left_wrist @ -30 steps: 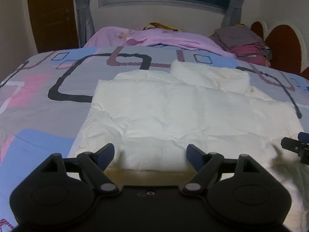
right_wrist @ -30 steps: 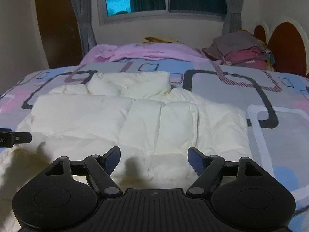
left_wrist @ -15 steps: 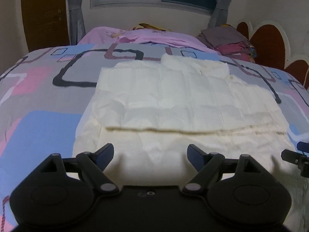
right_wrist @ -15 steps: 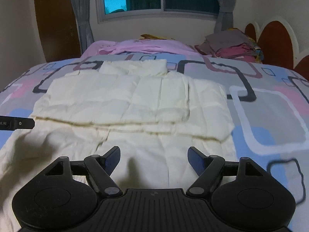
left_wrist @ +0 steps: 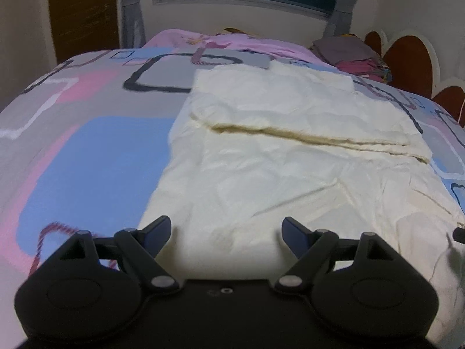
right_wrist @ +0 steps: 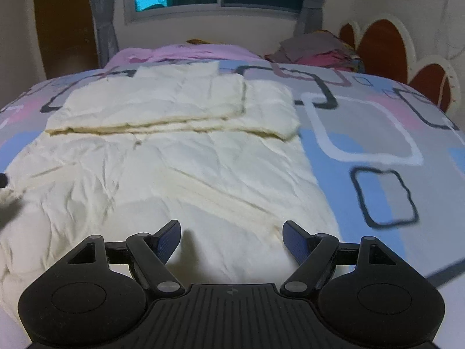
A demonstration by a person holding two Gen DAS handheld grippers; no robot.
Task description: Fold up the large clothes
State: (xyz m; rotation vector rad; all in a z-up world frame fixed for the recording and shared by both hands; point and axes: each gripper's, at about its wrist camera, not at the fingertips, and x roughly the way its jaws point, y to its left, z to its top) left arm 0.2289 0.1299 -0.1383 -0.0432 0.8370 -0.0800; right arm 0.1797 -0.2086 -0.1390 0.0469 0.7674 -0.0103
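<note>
A large cream padded garment (left_wrist: 290,160) lies spread on the bed, its far part folded over itself with a visible fold edge (left_wrist: 319,139). In the right wrist view the same garment (right_wrist: 180,168) fills the middle, its folded layer (right_wrist: 162,101) lying farther back. My left gripper (left_wrist: 225,229) hovers over the garment's near left portion, open, nothing between its fingers. My right gripper (right_wrist: 231,234) hovers over the near right portion, also open and empty. A dark tip of the other gripper shows at the right edge (left_wrist: 459,234) of the left wrist view.
The bedspread (left_wrist: 87,151) is grey, blue and pink with square outlines. A pink blanket (left_wrist: 218,40) and a stack of folded clothes (right_wrist: 316,49) lie at the far end by the window. A brown scalloped headboard (right_wrist: 407,55) stands at the right.
Both grippers have drawn back toward the near end of the bed. The garment's folded far part now lies farther off, and more of its near, unfolded part shows.
</note>
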